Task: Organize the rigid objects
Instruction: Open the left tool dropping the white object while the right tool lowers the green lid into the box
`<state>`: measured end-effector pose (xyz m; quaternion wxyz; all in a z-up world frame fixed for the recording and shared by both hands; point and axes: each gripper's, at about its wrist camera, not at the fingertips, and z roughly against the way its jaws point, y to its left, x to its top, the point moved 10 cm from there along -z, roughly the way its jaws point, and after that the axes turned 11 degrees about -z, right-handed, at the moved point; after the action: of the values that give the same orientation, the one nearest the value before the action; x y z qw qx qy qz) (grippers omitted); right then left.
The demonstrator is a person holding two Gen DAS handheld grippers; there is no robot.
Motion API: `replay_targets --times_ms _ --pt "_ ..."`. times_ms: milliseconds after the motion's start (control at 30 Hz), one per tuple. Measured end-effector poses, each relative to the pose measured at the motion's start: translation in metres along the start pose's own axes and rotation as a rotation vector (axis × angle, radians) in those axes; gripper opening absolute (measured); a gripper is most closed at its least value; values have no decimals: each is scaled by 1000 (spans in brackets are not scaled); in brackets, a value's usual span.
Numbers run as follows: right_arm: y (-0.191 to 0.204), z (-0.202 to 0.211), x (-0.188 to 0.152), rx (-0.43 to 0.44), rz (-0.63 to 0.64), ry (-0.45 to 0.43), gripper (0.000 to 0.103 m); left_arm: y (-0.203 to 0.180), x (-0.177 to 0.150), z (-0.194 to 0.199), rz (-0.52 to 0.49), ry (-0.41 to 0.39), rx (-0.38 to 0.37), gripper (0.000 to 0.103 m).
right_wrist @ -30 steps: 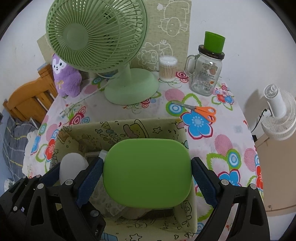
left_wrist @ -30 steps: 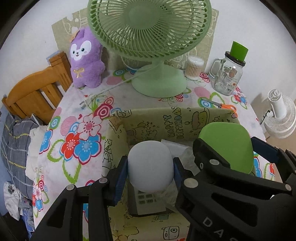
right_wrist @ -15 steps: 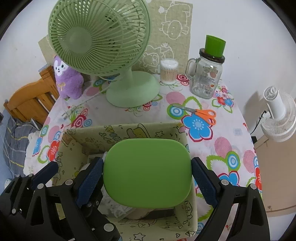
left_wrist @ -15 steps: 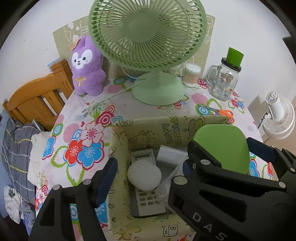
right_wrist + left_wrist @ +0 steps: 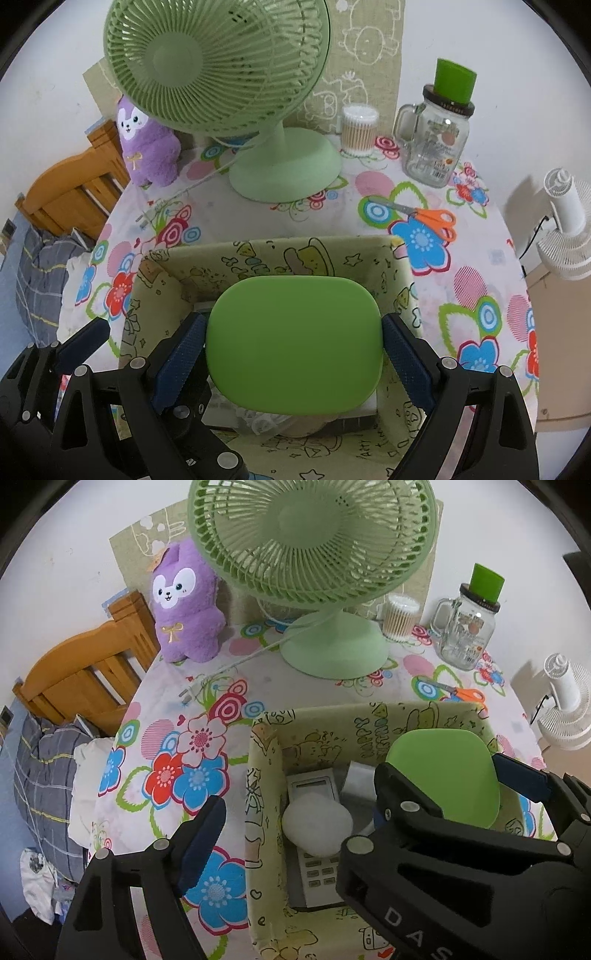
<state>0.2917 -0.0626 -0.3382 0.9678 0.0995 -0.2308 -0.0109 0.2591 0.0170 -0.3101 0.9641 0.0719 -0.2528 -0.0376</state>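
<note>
1. Left gripper (image 5: 280, 823) jaws are opening, gripping nothing; the white lump (image 5: 317, 825) lies in the box (image 5: 264, 775) on a remote (image 5: 314, 786).
2. Right gripper (image 5: 293, 349) jaws clamp the green lid (image 5: 293, 343) over the box, scissors (image 5: 428, 218) at 1 o'clock on the counter (image 5: 369, 221).

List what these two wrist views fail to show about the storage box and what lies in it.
- Right wrist view: the green case held in the right gripper hides most of the box floor.
- Left wrist view: the white rounded object covers the middle of the remote; the right gripper's body hides the box's right half.
- Left gripper, jaws opening and empty: its right finger is hidden.
</note>
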Motion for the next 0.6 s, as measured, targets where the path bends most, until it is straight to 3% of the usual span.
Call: replay_targets --times_ms 433,600 --pt "-9 -15 -2 19 -51 46 97 -6 1 -11 -19 27 15 84" --pt "-4 -13 -7 59 -47 71 103 -4 -1 -10 -19 39 8 84"
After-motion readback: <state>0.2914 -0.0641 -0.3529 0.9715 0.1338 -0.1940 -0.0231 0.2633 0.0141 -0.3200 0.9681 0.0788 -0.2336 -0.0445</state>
